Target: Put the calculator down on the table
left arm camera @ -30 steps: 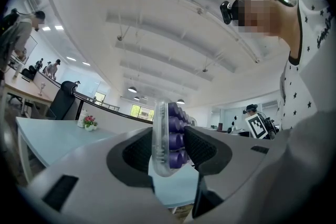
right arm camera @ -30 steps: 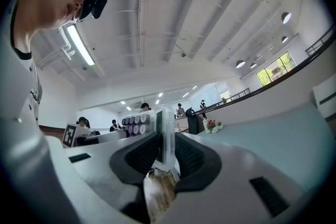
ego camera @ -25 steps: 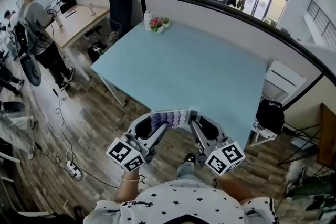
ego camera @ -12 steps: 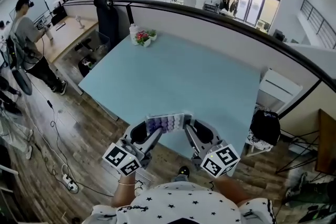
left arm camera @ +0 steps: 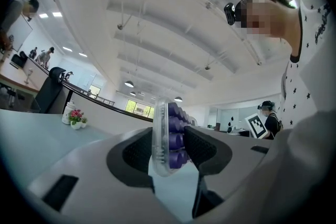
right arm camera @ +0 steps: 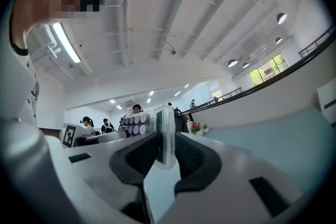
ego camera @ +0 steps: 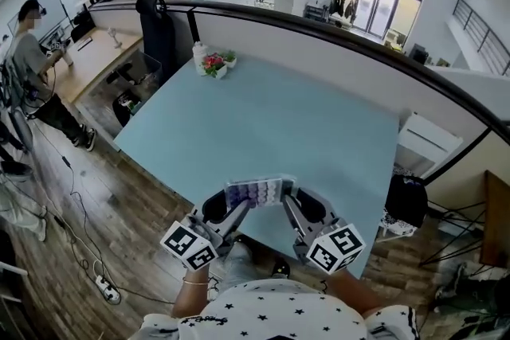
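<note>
Calculator (ego camera: pixel 255 192) bridges the jaws: left gripper (ego camera: pixel 237 208) clamps one end, right gripper (ego camera: pixel 292 201) the other; surface (ego camera: pixel 271 115) below, ahead.

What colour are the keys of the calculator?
The calculator has purple keys; the left gripper view shows them best.

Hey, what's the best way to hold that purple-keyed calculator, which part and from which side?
Take the calculator by its two short ends: left gripper from the left, right gripper from the right, each pinching across the thin slab, key face to back. It is flat and wide, so end grips likely steady it.
</note>
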